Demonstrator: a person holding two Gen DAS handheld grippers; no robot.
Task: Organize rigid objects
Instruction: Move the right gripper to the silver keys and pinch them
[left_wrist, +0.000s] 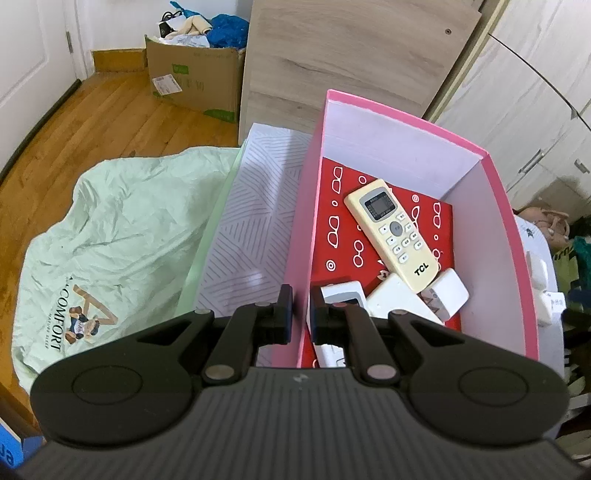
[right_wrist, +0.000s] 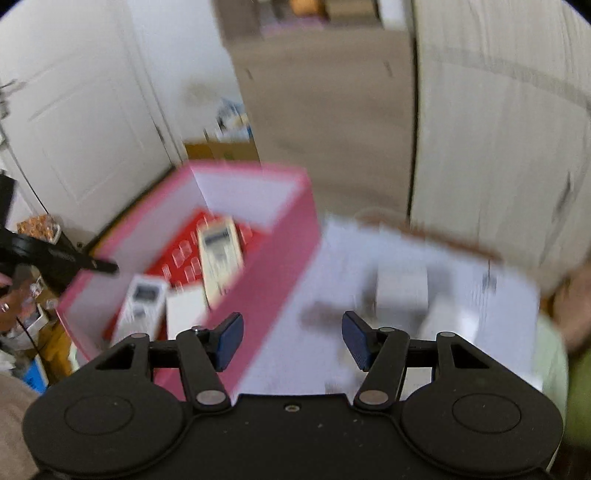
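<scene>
- Far left, left wrist view: a cardboard carton (left_wrist: 192, 79) is standing on the wooden floor (left_wrist: 110, 107), stuffed with bags and soft items.
- Left, nearer: a pale green quilt bag (left_wrist: 110, 229) is lying crumpled, its printed logo facing up.
- Centre: a striped white sheet (left_wrist: 258, 206) is lying between the green bag and the pink box (left_wrist: 513, 240), touching the box's left wall.
- Near centre: the left gripper (left_wrist: 300, 314) is clamping the near-left wall of the pink box — its jaws are pressed almost together, one pad outside the wall and one inside.
- Inside the box: a cream remote control (left_wrist: 395, 232) is resting tilted on a red patterned card (left_wrist: 343, 229), its near end propped on white blocks (left_wrist: 447, 291) — small adapters or similar, hard to identify.
- Right wrist view, blurred: the pink box (right_wrist: 284, 251) is sitting to the left, with the remote (right_wrist: 219, 254) still readable inside.
- Near centre of that view: the right gripper (right_wrist: 292, 339) is hovering with jaws apart and nothing between them, above a white surface (right_wrist: 332, 350).
- Right of the box: a whitish blocky object (right_wrist: 402, 284) is lying on that surface, too smeared to name.
</scene>
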